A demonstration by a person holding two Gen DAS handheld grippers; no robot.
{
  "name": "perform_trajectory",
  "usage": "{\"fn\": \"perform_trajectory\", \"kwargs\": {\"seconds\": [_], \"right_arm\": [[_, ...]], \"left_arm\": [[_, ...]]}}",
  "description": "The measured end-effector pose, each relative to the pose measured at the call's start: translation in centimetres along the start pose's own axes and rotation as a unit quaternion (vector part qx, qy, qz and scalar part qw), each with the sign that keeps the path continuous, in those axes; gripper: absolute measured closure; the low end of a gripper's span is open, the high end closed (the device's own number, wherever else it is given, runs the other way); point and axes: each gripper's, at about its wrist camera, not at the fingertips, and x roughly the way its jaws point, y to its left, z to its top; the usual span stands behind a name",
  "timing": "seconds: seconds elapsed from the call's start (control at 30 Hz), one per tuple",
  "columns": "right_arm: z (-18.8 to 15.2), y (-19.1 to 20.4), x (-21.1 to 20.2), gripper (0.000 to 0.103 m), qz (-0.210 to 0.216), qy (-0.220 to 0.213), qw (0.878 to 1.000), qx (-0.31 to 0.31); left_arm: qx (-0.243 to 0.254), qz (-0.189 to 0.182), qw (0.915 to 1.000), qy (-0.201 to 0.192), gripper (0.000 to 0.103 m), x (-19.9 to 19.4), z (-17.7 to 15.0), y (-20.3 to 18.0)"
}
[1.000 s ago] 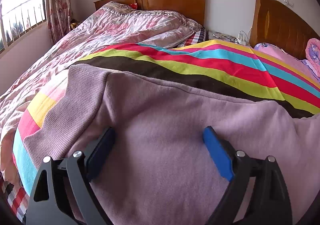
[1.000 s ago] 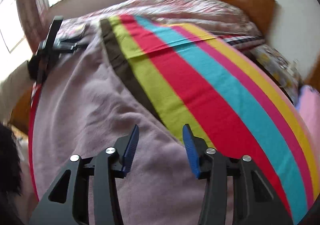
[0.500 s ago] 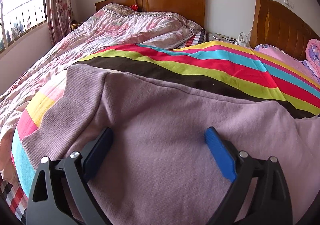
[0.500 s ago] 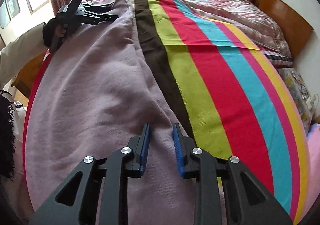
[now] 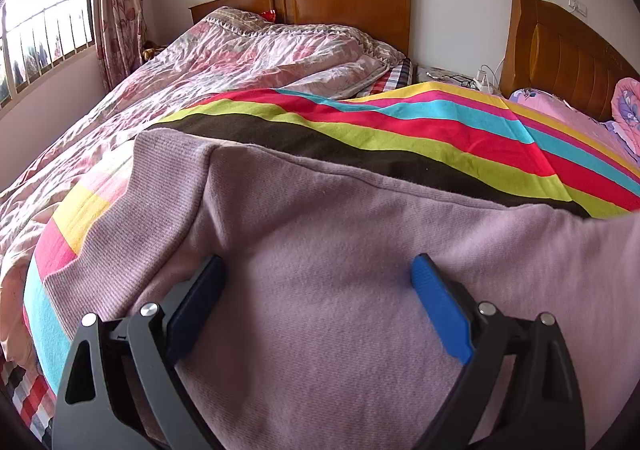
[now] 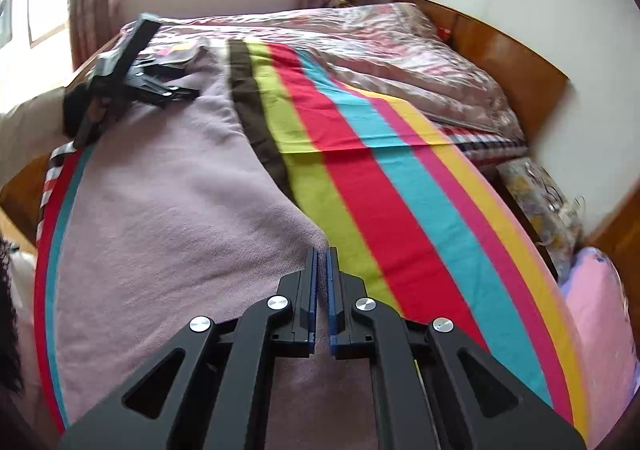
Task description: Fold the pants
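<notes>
Since a second ago the right gripper (image 6: 322,250) has swung toward the window and its jaws have just been closing; they now pinch the edge of the mauve knitted pants (image 6: 160,218). The left gripper (image 5: 316,270) stands spread wide over the ribbed end. The pants lie flat on a bright striped blanket (image 6: 400,190) covering the bed.

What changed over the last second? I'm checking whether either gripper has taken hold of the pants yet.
The right gripper has just been closing and is now shut on the edge of the mauve pants, lifting it slightly. The left gripper stayed open over the other end; the striped blanket stayed put.
</notes>
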Motion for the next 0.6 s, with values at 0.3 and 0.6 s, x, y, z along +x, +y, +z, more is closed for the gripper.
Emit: {"fn": "perform_trajectory", "kwargs": {"seconds": [0.3, 0.6], "right_arm": [[-2.0, -2.0, -1.4, 0.051, 0.051, -0.013, 0.991, 0.124], [-6.3, 7.6, -8.4, 0.052, 0.105, -0.049, 0.979, 0.167]], "left_arm": [[0.002, -0.003, 1.0, -0.001, 0.009, -0.1, 0.0, 0.1], [0.005, -0.001, 1.0, -0.004, 0.008, -0.4, -0.2, 0.1]]}}
